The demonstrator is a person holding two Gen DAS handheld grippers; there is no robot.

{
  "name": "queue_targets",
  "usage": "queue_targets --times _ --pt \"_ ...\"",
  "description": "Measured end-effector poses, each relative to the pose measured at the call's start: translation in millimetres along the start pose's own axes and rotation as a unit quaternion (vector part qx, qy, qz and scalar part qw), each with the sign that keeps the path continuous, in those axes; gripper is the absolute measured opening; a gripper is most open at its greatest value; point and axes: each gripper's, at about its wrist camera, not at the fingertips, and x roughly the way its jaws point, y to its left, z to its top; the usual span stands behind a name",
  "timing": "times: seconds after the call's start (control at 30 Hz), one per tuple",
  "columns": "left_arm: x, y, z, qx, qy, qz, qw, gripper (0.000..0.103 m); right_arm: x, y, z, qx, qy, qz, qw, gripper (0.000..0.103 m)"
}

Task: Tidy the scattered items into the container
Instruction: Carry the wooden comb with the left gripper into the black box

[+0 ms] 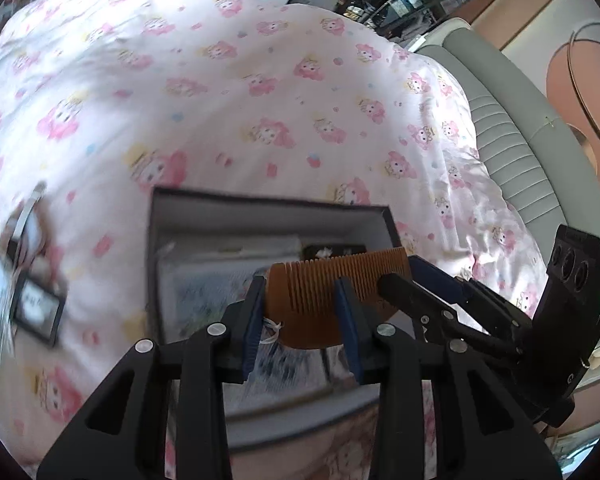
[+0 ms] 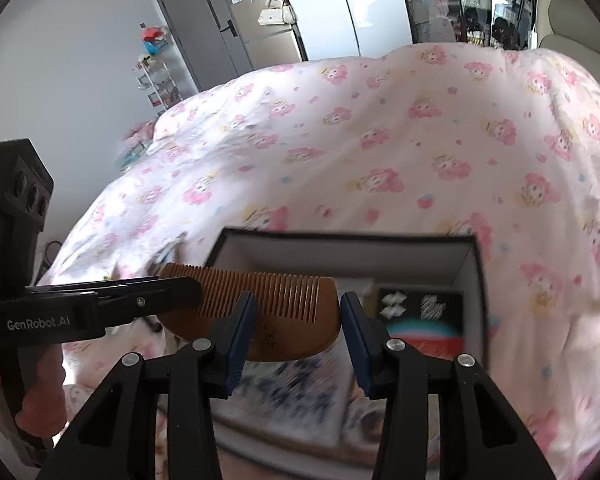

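Observation:
A brown wooden comb [image 1: 332, 292] hangs over an open dark box [image 1: 268, 210] with a white inside, set on a pink cartoon-print duvet. In the left wrist view my left gripper [image 1: 302, 322] has its blue pads either side of the comb, and the right gripper's fingers [image 1: 420, 288] close on its right end. In the right wrist view the comb [image 2: 268, 304] lies before my right gripper [image 2: 298, 332], whose jaws stand apart, while the left gripper's fingers [image 2: 168, 290] clamp its left end. The box [image 2: 472, 272] holds packets and a booklet.
Small packaged items [image 1: 24, 292] lie on the duvet [image 1: 260, 100] left of the box. A grey padded headboard [image 1: 512, 136] runs along the right. A wardrobe [image 2: 204, 28] and a shelf rack [image 2: 156, 80] stand beyond the bed.

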Motion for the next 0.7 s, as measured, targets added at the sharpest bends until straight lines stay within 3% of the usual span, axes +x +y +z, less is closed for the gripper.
queue_targets --times 0.1,0.3,0.5,0.7 --pt "16.5 -5.3 13.4 -0.001 0.004 -0.011 0.9999 0.035 5.0 -19.2 13.8 -0.001 -0.004 -0.007 1.000 0.040" --pt "64.1 -5.9 25.6 -0.006 0.030 -0.025 0.9992 0.035 22.6 -66.8 17.9 0.054 0.003 0.018 0.998 0.040" --pt "115.6 4.9 18.5 -0.032 0.063 -0.037 0.9968 0.035 54.4 -93.6 6.9 0.083 0.038 -0.013 0.996 0.040" --pt "143.5 17.2 11.7 -0.055 0.083 -0.041 0.9942 0.036 77.4 -103.1 -1.3 0.084 0.072 -0.046 0.993 0.040"
